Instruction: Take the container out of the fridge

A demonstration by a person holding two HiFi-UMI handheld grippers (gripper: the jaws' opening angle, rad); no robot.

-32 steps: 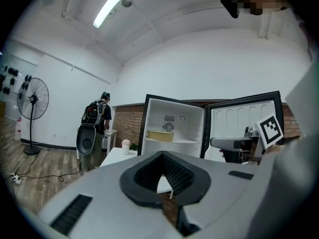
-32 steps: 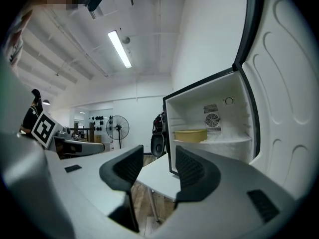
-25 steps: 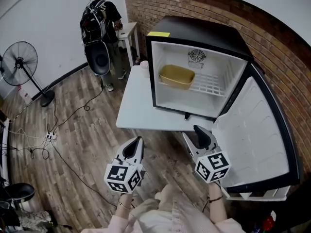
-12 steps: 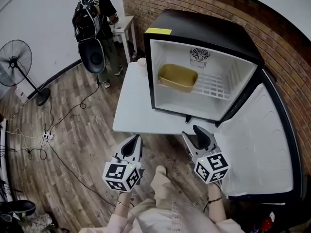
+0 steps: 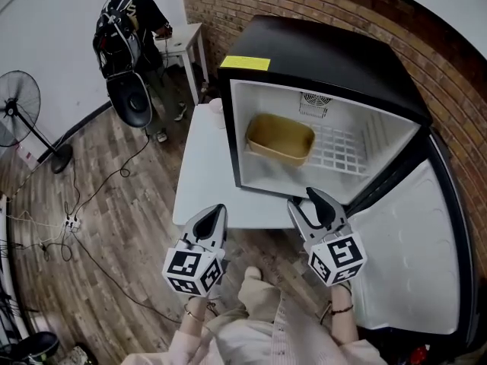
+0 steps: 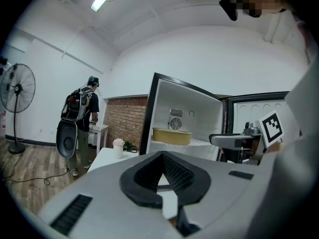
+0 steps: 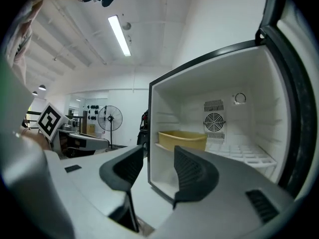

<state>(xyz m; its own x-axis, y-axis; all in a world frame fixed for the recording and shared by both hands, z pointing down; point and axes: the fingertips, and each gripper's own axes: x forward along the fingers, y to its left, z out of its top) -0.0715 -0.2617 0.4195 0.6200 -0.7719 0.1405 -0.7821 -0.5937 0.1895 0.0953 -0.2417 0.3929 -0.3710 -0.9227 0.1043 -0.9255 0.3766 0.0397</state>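
My right hand-held gripper [image 5: 306, 201] hovers with its jaws apart and nothing between them, just short of the open fridge [image 5: 319, 52]. The yellow container [image 5: 280, 138] sits ahead of it and a little to its left, on the fridge's shelf [image 5: 341, 149], well beyond the jaws. My left hand-held gripper [image 5: 217, 210] has its jaws together and empty, near the front edge of the white surface [image 5: 199, 175] that carries the fridge. The door [image 5: 411, 249] stands swung open to the right of my right hand-held gripper.
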